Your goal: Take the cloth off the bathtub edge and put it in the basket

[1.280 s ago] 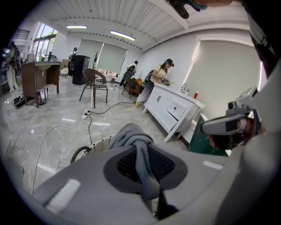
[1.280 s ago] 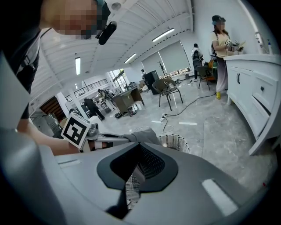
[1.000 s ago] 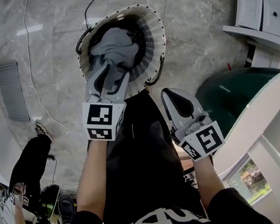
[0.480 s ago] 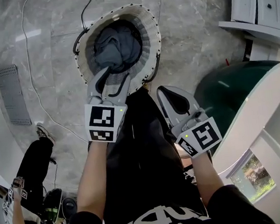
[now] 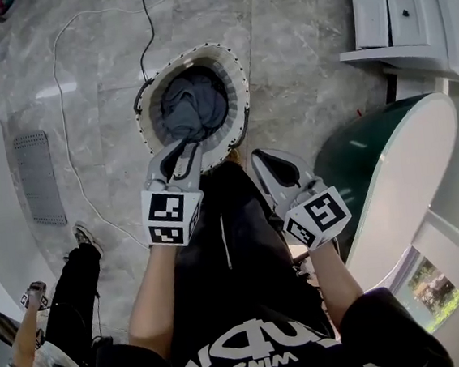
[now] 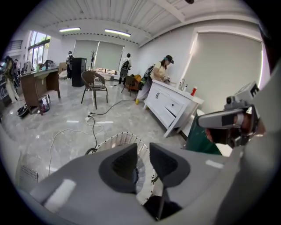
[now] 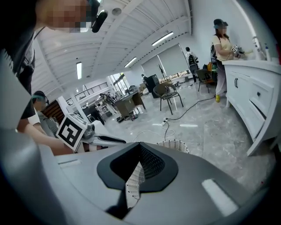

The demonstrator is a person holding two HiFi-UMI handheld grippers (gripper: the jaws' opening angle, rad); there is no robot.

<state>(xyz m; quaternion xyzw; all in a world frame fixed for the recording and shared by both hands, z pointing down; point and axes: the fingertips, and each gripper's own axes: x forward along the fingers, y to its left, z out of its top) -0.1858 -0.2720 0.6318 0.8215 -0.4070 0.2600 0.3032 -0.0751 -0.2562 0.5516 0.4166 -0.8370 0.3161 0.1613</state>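
Observation:
The grey cloth [image 5: 193, 105] lies bunched inside the white woven basket [image 5: 235, 84] on the floor. My left gripper [image 5: 185, 149] hangs above the basket's near rim, apart from the cloth. Its jaws have just been closing and still stand a little apart with nothing between them. In the left gripper view [image 6: 142, 151] only the basket rim [image 6: 125, 138] shows through that gap. My right gripper [image 5: 260, 159] is shut and holds nothing, near the basket's right side; in its own view [image 7: 138, 147] the pads meet. The green bathtub [image 5: 392, 178] with its white edge stands to the right.
A white cabinet [image 5: 394, 6] stands at the far right. A cable [image 5: 65, 90] trails over the marble floor, left of the basket. A floor grate [image 5: 37, 178] lies at the left. Another person's legs [image 5: 70, 293] are at the lower left.
Both grippers have risen away from the basket. The left one was down on the cloth with wide jaws; now it is above the rim, jaws narrower, and the cloth has settled inside.

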